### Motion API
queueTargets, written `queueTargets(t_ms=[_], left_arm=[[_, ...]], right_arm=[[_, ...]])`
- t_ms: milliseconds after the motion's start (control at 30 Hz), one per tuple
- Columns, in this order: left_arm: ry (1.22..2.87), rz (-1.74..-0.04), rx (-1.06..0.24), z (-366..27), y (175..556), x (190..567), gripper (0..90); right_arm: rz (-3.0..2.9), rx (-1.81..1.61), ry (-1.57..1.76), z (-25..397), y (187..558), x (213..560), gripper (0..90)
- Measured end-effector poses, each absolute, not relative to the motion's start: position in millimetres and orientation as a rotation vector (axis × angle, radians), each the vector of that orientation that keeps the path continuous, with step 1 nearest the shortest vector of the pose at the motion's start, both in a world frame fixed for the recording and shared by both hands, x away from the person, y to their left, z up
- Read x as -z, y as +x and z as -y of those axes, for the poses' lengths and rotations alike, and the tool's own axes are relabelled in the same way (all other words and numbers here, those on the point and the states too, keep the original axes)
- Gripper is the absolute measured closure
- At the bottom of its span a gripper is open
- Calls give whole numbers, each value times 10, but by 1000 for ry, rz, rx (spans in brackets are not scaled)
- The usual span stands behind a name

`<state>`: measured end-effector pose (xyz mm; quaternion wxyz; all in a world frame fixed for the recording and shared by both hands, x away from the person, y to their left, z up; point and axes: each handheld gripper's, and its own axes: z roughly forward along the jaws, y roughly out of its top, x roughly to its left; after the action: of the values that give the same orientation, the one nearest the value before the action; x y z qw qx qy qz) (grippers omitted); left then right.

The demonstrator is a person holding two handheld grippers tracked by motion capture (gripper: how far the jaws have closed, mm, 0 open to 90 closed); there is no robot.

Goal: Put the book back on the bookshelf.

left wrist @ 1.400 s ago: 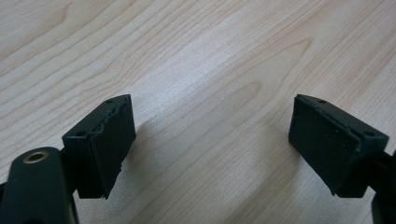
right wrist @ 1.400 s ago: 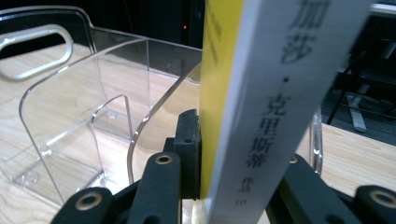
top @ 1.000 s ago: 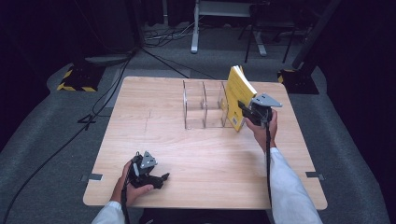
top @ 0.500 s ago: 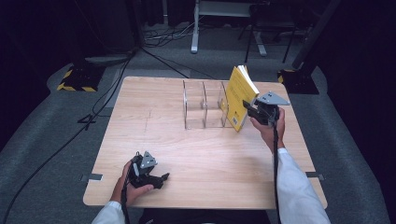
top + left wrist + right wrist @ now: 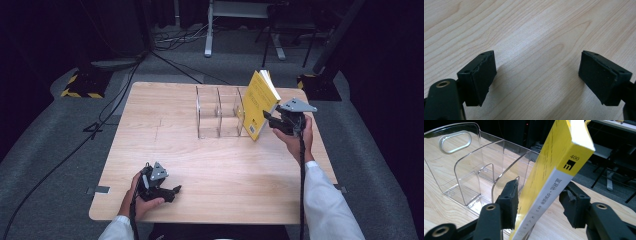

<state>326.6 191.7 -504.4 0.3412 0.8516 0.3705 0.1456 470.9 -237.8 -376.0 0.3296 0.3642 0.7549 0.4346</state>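
A yellow paperback book (image 5: 259,102) hangs tilted, its top leaning right, just right of a clear plastic divider rack (image 5: 218,112) on the wooden table (image 5: 225,170). My right gripper (image 5: 271,120) is shut on the book near its lower edge. In the right gripper view the book (image 5: 554,177) sits between the two black pads, spine toward the camera, with the rack (image 5: 474,177) behind and to the left, its slots holding nothing. My left gripper (image 5: 172,191) rests open near the front left of the table. Its pads (image 5: 477,77) stand wide apart over bare wood.
Dark floor surrounds the table, with cables (image 5: 115,105) running off to the left. A black and yellow striped block (image 5: 82,82) sits at the back left. A black stand base (image 5: 320,85) lies beyond the table's right rear corner.
My right gripper and the book have shifted slightly to the right, away from the rack. The left gripper has stayed put.
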Motion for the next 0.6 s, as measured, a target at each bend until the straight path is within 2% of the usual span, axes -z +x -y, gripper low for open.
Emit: queueTargets(t_ms=[600], left_arm=[[2215,-964,-379,-1916,3268,5044,150]], right_arm=[[-2052,-1088,876,2480,4470,3633,471]])
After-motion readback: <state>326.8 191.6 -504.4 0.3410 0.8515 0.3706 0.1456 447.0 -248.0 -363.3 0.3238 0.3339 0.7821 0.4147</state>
